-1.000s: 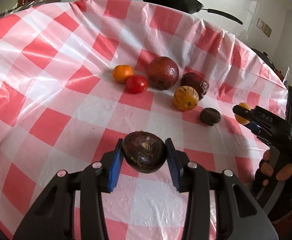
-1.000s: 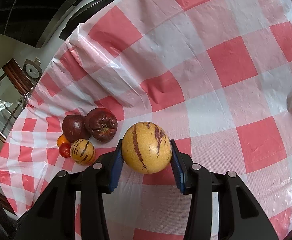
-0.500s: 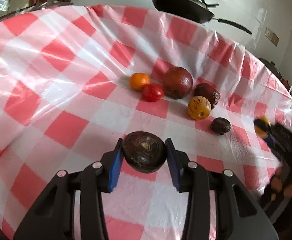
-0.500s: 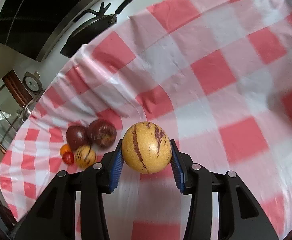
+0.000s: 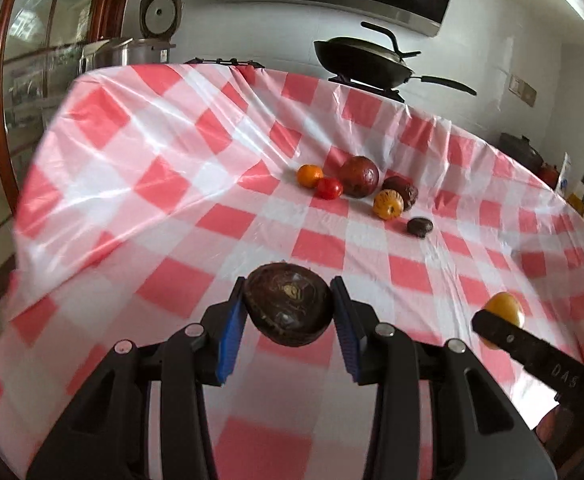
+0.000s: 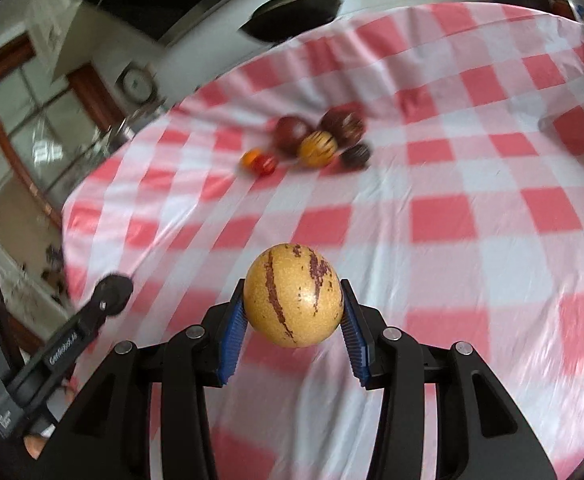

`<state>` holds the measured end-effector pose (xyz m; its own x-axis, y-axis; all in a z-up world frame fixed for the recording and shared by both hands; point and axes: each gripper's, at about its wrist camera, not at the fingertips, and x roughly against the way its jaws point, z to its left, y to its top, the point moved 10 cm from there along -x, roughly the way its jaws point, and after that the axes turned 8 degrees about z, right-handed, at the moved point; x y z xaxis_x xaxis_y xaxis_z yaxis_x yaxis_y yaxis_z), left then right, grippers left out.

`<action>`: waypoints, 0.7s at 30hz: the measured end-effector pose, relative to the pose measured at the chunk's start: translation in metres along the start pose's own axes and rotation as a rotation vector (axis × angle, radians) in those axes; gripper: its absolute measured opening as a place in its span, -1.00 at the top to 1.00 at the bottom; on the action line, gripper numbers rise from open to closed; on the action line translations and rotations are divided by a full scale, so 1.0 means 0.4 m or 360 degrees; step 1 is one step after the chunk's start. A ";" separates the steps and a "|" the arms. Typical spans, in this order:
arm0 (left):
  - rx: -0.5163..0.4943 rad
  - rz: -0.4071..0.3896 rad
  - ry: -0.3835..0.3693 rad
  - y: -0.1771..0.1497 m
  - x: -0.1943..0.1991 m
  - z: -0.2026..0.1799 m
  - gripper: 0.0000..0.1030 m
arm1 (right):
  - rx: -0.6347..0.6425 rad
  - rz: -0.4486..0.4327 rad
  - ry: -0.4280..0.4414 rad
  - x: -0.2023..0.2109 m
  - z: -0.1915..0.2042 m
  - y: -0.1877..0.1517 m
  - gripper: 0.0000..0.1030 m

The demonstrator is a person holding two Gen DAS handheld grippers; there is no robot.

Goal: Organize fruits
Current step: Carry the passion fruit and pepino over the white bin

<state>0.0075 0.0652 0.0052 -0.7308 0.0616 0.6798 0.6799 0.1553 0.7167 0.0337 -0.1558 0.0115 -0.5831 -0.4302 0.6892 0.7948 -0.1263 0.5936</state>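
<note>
I hold both claws clenched on fruit above the worktop [image 5: 140, 184]. The left claw [image 5: 290, 316] grips a dark purple-brown round fruit [image 5: 288, 308]; the right claw [image 6: 292, 308] grips a yellow pepino melon [image 6: 293, 294] with purple streaks. The sorted cluster lies well apart, toward the far side of the checked cloth: an orange [image 5: 309, 175], a tomato [image 5: 329, 188], a large maroon fruit [image 5: 359, 176], a second striped pepino [image 5: 388, 204] and a small dark fruit [image 5: 419, 227].

Hazards, as I judge them:
- Both fruits are round and smooth; the pads touch only at their sides, so a jolt could roll one free.
- Dropped fruit could roll off the glossy cloth.
- Setting down too close could scatter the cluster.
</note>
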 end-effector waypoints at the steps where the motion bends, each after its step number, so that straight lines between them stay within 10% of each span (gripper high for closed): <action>1: -0.0020 0.0002 0.0025 -0.011 0.017 0.012 0.19 | 0.0028 0.0033 -0.0005 0.004 0.021 -0.024 0.15; 21: 0.0231 -0.0051 0.0284 -0.191 0.270 0.443 0.19 | 0.0682 0.0307 0.0118 -0.004 0.391 -0.298 0.15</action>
<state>-0.1341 0.2349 -0.0036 -0.7207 -0.1187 0.6831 0.6312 0.2951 0.7173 -0.0865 -0.0004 0.0048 -0.4057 -0.4743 0.7813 0.7373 0.3353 0.5864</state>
